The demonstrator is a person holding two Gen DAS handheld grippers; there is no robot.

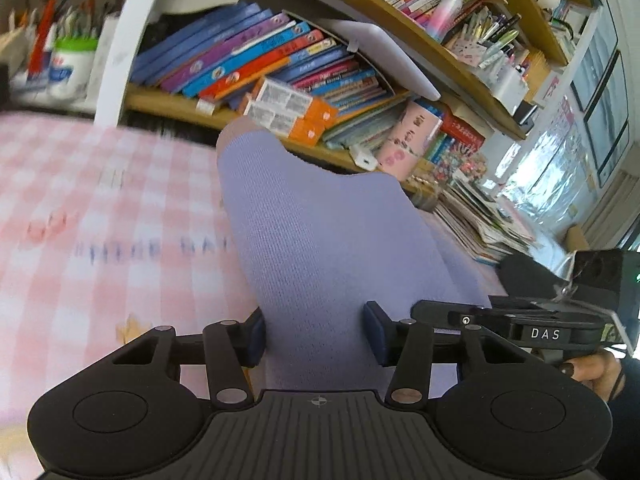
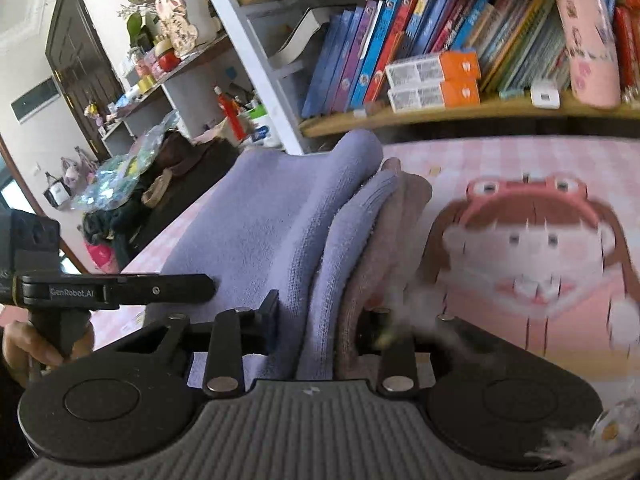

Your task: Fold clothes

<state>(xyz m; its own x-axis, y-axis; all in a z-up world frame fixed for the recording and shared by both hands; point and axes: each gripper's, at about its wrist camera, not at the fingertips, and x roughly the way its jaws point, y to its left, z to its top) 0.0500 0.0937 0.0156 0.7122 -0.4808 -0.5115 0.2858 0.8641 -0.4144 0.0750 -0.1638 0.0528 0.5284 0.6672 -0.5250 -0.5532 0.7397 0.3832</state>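
both grippers (image 1: 315, 336) (image 2: 316, 332) on lavender garment (image 1: 320, 232) (image 2: 272, 216)

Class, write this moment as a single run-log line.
left gripper: shut on purple garment | right gripper: shut on purple garment | surface: pink checked cloth

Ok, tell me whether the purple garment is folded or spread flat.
Folded. The right wrist view shows the purple garment doubled into stacked layers between the right gripper fingers, over the pink checked cloth.

Left hand-held gripper (image 1: 315, 336) jaws parted, cloth between; right hand-held gripper (image 2: 320, 332) likewise, side by side.
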